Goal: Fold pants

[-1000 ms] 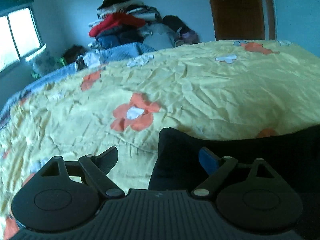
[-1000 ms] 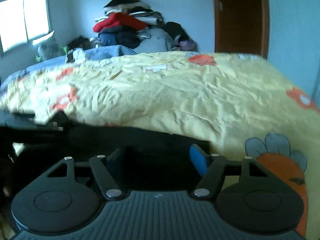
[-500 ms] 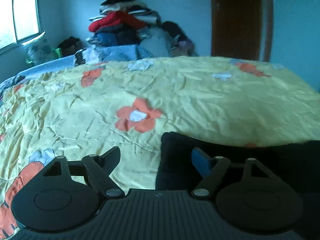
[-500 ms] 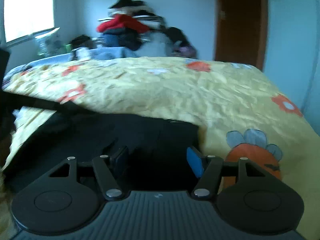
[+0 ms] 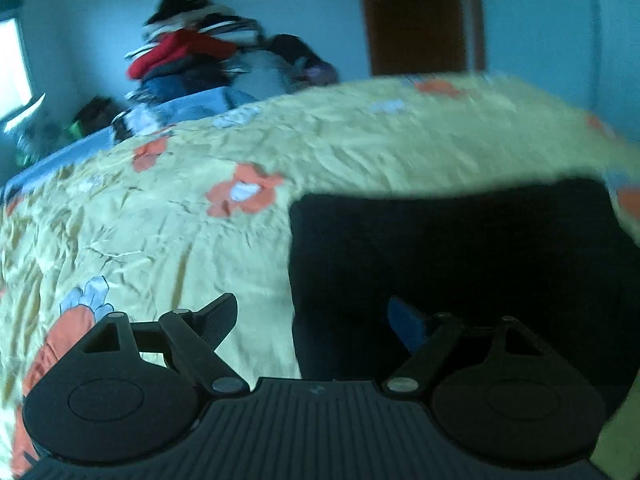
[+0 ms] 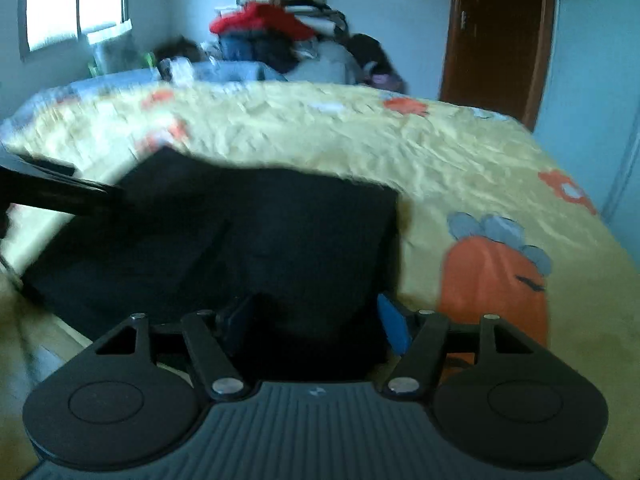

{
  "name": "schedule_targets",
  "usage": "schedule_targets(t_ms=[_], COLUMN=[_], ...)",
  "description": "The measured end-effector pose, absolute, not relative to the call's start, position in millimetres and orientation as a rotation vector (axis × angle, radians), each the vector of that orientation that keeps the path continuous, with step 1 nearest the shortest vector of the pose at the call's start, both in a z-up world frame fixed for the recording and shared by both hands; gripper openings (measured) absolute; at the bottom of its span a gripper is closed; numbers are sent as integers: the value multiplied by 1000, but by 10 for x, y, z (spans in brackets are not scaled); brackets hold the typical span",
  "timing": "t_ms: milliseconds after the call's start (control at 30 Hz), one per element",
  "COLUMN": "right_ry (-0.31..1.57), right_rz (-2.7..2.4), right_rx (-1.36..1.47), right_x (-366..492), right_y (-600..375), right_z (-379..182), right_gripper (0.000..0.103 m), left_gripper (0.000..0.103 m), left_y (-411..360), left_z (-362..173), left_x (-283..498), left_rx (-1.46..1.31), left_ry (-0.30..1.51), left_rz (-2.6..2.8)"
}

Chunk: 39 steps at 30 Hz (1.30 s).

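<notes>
The black pants [image 5: 460, 256] lie folded as a flat dark rectangle on the yellow flowered bedspread [image 5: 168, 232]. My left gripper [image 5: 310, 322] is open above the pants' left edge, its right finger over the cloth and its left finger over the bedspread. In the right wrist view the pants [image 6: 280, 232] lie in front of my right gripper [image 6: 316, 322], which is open and holds nothing, over their near right edge. The left gripper's dark body [image 6: 52, 192] shows at the left edge of that view.
A pile of clothes [image 6: 276, 36] is stacked at the far side of the bed against the wall. A brown door [image 6: 500, 36] stands at the back right and a window [image 6: 76, 0] at the back left. The bedspread [image 6: 460, 152] stretches beyond the pants.
Both grippers have risen and pulled back from the pants, so more of the folded cloth shows below them. Both stay open.
</notes>
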State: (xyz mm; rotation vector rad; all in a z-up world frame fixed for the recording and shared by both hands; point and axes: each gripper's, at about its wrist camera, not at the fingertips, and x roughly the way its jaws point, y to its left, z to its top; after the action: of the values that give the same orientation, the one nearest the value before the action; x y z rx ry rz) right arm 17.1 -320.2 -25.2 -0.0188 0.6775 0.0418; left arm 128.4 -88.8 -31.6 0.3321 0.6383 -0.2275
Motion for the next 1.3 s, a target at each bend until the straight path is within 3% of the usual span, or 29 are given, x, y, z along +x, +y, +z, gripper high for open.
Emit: schedule_targets(t_ms=[267,500,633,733,933,1000,1033,1067,1100,1133,1167,1300], right_ry=[601,687,732,787,814,801,795,792,799,815,815,776], right_rz=[13,154,310,446,676,667,651,620,583,537,493,440], right_rx=[65,457,580,653,759,800,802,773,732,691,678,731], right_x=[3,316,515,689,1040,1140,1168,1178,1165,1152,1112,876], right_y=[-3301,-4037,-4304,-4415,-4304,-4230,-4175,-4095,-4020,-3960,-3930,-3871], right_z=[-73,-271,-388,-437,-562,-576,-574,-556,-540,-529,-526,-473], right_gripper=[71,71,73,73,76,75,74,72,56,35,34,28], left_gripper=[88,90,90,96,95,87,73,51,42,28,21,17], left_y=[-444,51,29,-77,-189,-229,-248,-270,-284,-281,-252,-136], left_z=[-237,-336,-370,-387,-498,-525,-528,-524,-513,-515,-523,-448], left_x=[1088,1548,1705,1799,1993,2035,2030,2013,2000,1981,1970,1846], left_rx=[203,-145,-210,-215,-349,-386,-390,-367,-333,-302,-314,-351], left_ry=[610,832,874,903,939,942,935,931,927,920,916,861], left_rz=[-260,-457,-606,-703,-805,-802,-777,-741,-709,-686,-688,-692])
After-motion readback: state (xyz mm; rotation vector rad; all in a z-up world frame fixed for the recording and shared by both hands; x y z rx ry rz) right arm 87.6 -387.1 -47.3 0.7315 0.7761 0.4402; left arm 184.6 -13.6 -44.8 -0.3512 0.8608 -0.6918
